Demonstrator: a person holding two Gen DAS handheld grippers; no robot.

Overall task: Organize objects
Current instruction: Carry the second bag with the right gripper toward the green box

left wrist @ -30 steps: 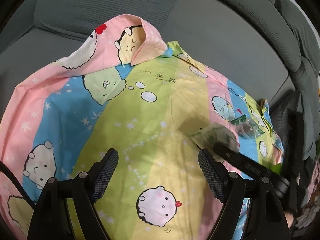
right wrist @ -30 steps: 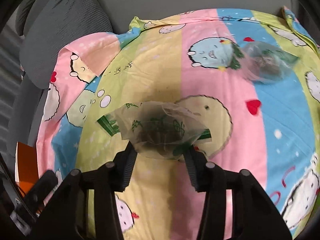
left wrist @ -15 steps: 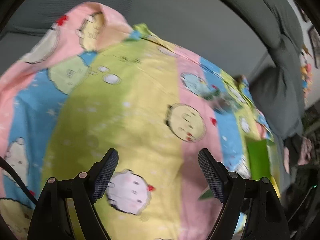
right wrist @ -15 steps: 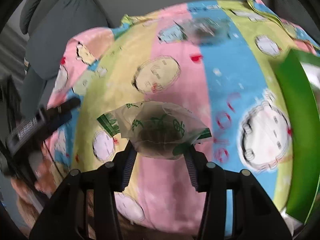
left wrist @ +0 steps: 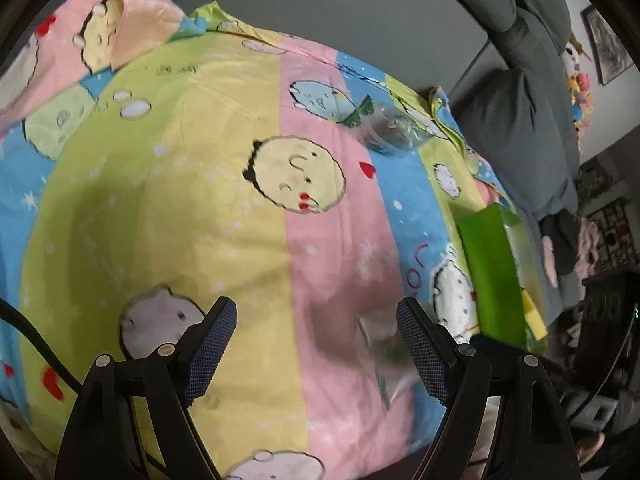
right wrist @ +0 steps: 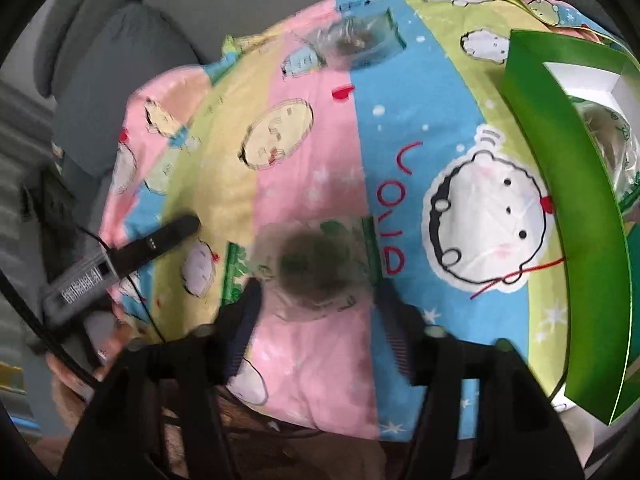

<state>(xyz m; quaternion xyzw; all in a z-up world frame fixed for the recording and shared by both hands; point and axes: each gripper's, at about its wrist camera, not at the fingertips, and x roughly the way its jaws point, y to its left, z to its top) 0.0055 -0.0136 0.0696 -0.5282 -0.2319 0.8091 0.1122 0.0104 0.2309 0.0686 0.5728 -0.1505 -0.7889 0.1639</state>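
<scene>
My right gripper (right wrist: pixel 316 292) is shut on a clear packet of dark tea leaves with green print (right wrist: pixel 312 264), held above the cartoon bedsheet (right wrist: pixel 320 152). That packet also shows blurred in the left wrist view (left wrist: pixel 384 344), by my open, empty left gripper (left wrist: pixel 316 340). A second clear tea packet (right wrist: pixel 356 40) lies on the sheet at the far side; it also shows in the left wrist view (left wrist: pixel 390 132). An open green box (right wrist: pixel 560 200) at the right holds another packet (right wrist: pixel 612 148); the box also shows in the left wrist view (left wrist: pixel 490 268).
The sheet covers a grey sofa (left wrist: pixel 360 8) with grey cushions (left wrist: pixel 524 120). The left gripper's body (right wrist: pixel 120 256) and the hand holding it show at the left of the right wrist view. Shelves and toys (left wrist: pixel 580 80) stand at the far right.
My right gripper has carried the tea packet to the right, toward the green box, which has come into view. My left gripper has swung right and stayed open.
</scene>
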